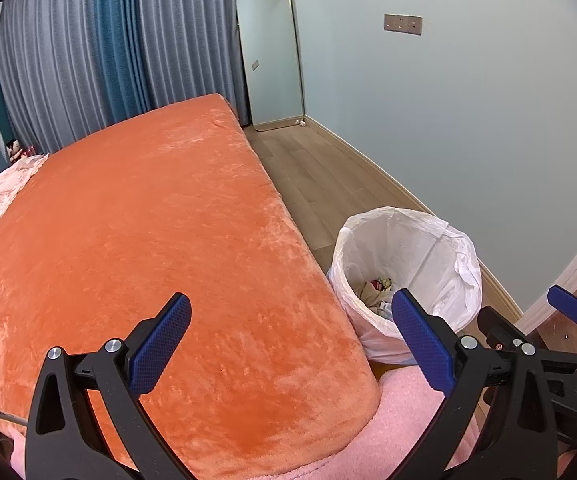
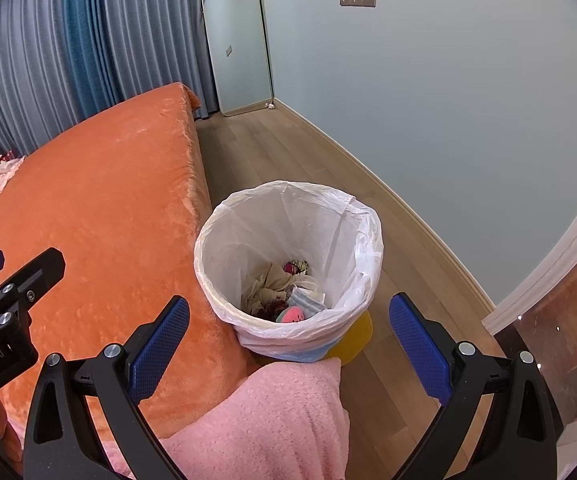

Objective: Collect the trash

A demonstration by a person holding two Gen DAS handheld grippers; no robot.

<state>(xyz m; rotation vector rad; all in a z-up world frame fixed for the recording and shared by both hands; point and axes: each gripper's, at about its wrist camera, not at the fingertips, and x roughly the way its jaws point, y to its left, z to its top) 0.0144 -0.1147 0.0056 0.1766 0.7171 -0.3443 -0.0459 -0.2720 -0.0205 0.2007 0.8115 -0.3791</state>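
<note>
Both tongs empty above the bed corner, bin just ahead.

The right gripper (image 2: pixel 288 336) and left gripper (image 1: pixel 290 340) are spread wide, grasping nothing; the lined trash bin (image 2: pixel 224 240) (scraps inside) stands on the floor beside the orange bed (image 2: pixel 100 184), nearer the right gripper.

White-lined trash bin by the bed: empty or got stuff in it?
Not empty. The white-lined trash bin stands upright with crumpled scraps covering its bottom, far below the rim.
</note>
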